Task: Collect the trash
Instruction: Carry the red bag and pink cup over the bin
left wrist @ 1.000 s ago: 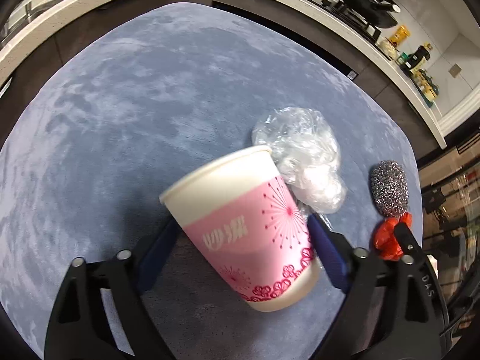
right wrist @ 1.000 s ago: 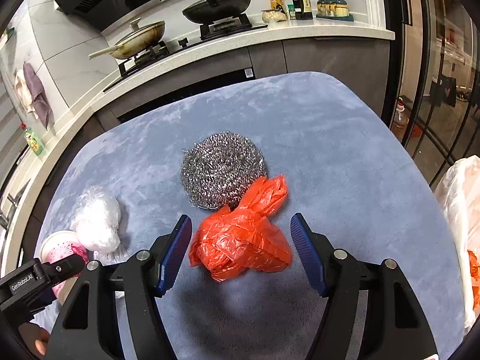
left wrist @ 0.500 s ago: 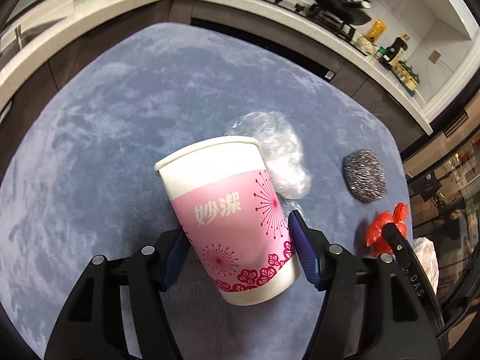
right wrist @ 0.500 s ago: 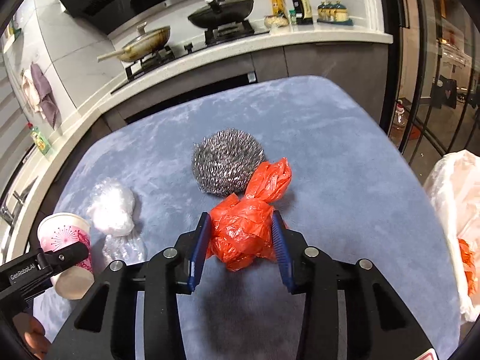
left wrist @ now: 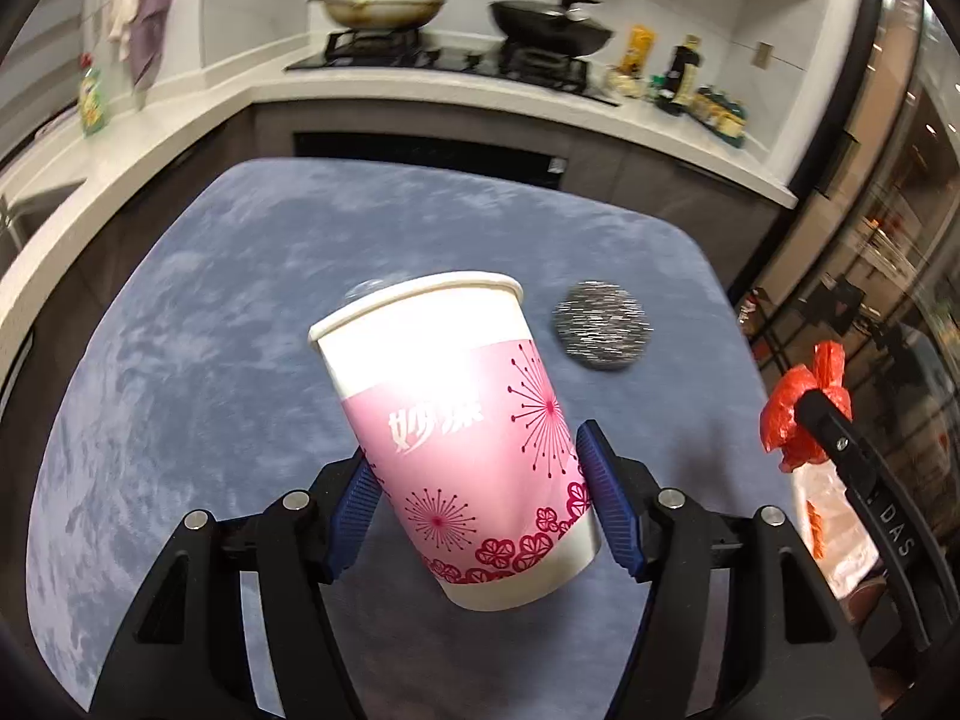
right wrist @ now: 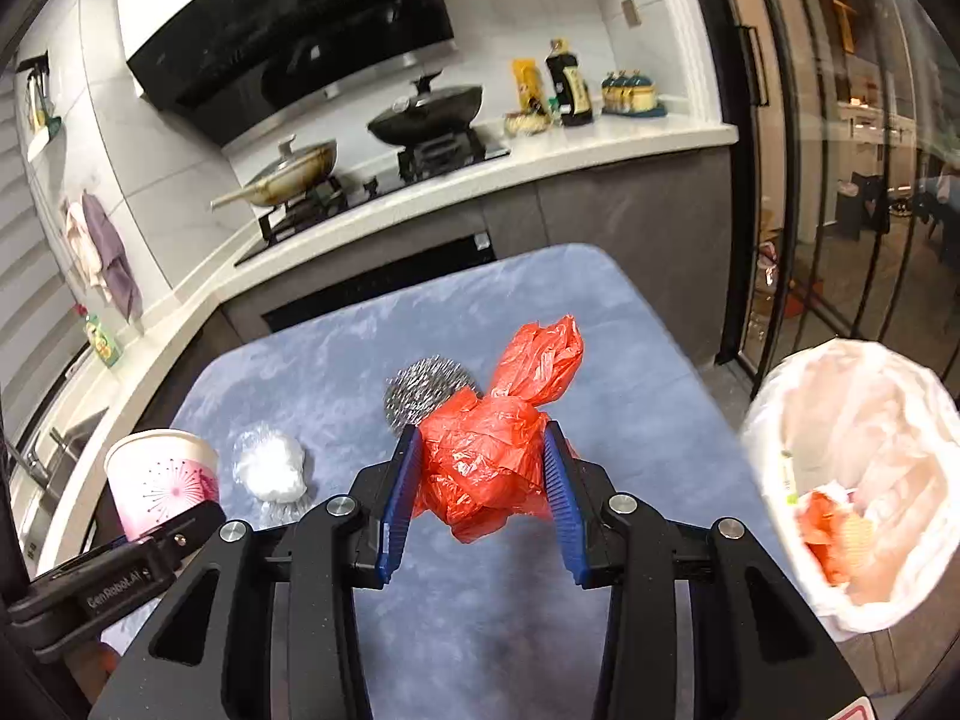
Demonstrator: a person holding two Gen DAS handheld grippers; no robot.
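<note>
The left hand-held gripper (left wrist: 477, 507) is clamped on a pink-and-white flowered paper cup (left wrist: 456, 432), tilted toward 11 o'clock and lifted clear of the blue-grey plush tabletop (left wrist: 198, 324), apparently for carrying to the bin. On the tabletop, a crumpled clear plastic wad (right wrist: 270, 468) and a steel-wool scouring ball (right wrist: 420, 396) remain uncollected. The right hand-held gripper (right wrist: 480, 492) squeezes a crumpled orange plastic bag (right wrist: 492, 456), also raised. At 3 o'clock in the right view stands the white-lined trash bin (right wrist: 774, 420), the likely destination.

light: bright, indoor | glare: paper cup (left wrist: 444, 420) side blown out | blur: slight motion | edges: fisheye-bent, dark vignette
</note>
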